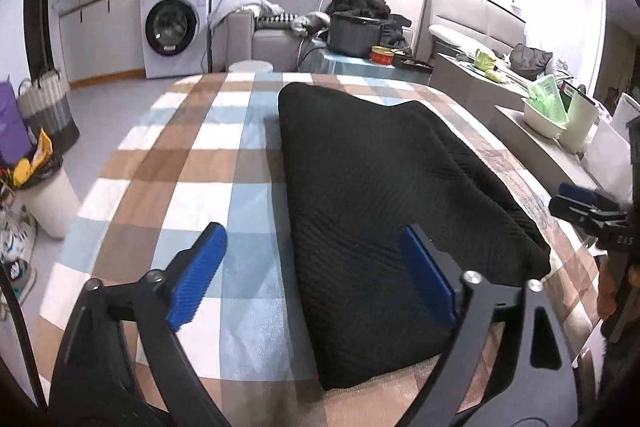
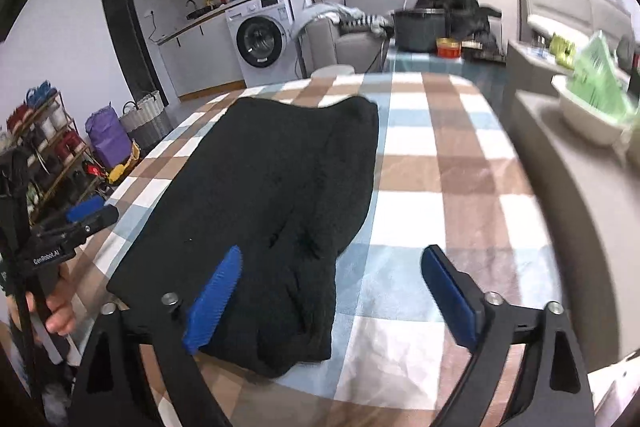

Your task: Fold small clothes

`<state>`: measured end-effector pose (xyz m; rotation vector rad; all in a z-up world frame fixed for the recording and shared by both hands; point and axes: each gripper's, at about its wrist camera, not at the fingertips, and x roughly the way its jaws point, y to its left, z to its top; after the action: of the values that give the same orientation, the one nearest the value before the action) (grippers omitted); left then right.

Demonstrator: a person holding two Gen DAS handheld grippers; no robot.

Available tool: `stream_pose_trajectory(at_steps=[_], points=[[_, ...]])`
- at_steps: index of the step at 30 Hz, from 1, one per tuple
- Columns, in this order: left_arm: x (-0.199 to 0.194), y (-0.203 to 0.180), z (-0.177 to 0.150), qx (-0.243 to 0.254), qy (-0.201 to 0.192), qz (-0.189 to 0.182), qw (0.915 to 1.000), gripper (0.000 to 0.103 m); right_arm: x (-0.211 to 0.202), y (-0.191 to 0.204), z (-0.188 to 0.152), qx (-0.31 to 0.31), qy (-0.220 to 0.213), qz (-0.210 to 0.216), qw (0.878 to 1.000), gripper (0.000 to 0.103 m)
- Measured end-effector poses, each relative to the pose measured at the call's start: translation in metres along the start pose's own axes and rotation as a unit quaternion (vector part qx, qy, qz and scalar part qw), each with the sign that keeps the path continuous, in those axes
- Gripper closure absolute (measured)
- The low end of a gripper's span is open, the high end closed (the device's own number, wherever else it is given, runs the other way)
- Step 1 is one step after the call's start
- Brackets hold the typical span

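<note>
- Far to the left of the left gripper [image 1: 312, 267], beyond the table's edge, a woven basket [image 1: 48, 107] and a purple bag [image 1: 12, 123] stand on the floor, with a white washing machine [image 1: 176, 27] farther off against the wall.
- The left gripper hovers above the checked tablecloth [image 1: 192, 163] with its blue pads [image 1: 198, 275] spread wide and nothing pinched between them.
- Its left finger is over bare cloth; its right finger is over the near left part of the black garment [image 1: 384, 187].
- The black garment lies folded into a long slab on the tablecloth, running away from both grippers, between them and slightly ahead.
- The right gripper [image 2: 332, 291] also stands wide apart and empty; its left pad sits over the garment's near right part, its right pad over bare checks.
- In the right wrist view, a hand [image 2: 60, 311] at the far left holds the handle of the left gripper.
- Ahead of the grippers, past the table's far end, a dark pot [image 2: 420, 27] and a red tin [image 2: 448, 47] sit on a second surface.
- Right of the right gripper, a white bowl [image 2: 588, 119] holding green packets rests on a grey ledge [image 2: 580, 203].
</note>
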<state>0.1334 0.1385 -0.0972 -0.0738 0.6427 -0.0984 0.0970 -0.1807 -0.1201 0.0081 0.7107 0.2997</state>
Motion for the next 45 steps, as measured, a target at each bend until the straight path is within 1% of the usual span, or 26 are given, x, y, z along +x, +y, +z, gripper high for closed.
stream_pose_trajectory(at_steps=[2,3,7,11,16,21,29,34,37,40,45], points=[[-0.004,-0.004,-0.001,0.008,-0.009,0.004,0.9999,0.002,-0.008,0.005,-0.001,-0.014,-0.015,-0.002,1.000,0.001],[-0.007,-0.006,-0.002,0.011,-0.018,0.003,0.9998,0.001,-0.011,0.008,-0.001,-0.020,-0.020,-0.002,1.000,0.000],[-0.012,-0.011,-0.005,0.010,-0.027,0.005,0.9996,0.001,-0.017,0.013,-0.003,-0.031,-0.034,0.001,0.999,0.000],[-0.014,-0.011,-0.008,0.006,-0.042,0.011,0.9990,0.001,-0.024,0.016,-0.006,-0.042,-0.058,0.000,0.997,0.000],[-0.015,-0.009,-0.011,0.003,-0.061,0.020,0.9979,0.001,-0.030,0.016,-0.010,-0.037,-0.085,0.022,0.995,0.000],[-0.018,-0.005,-0.014,-0.002,-0.079,0.019,0.9967,0.001,-0.026,0.012,-0.013,-0.033,-0.104,0.029,0.994,0.000],[-0.016,0.000,-0.018,-0.004,-0.091,0.026,0.9955,0.001,-0.016,0.011,-0.021,-0.027,-0.115,0.041,0.992,0.000],[-0.015,0.000,-0.018,-0.002,-0.098,0.022,0.9950,0.001,-0.026,0.015,-0.025,-0.038,-0.149,0.040,0.987,0.000],[-0.014,-0.003,-0.018,0.003,-0.098,0.023,0.9949,0.001,-0.025,0.016,-0.025,-0.040,-0.152,0.044,0.987,0.000],[-0.016,-0.004,-0.019,0.004,-0.102,0.028,0.9944,0.001,-0.026,0.020,-0.025,-0.049,-0.153,0.040,0.986,0.000],[-0.018,-0.005,-0.020,0.005,-0.104,0.031,0.9941,0.001,-0.033,0.030,-0.029,-0.076,-0.169,0.044,0.982,0.000]])
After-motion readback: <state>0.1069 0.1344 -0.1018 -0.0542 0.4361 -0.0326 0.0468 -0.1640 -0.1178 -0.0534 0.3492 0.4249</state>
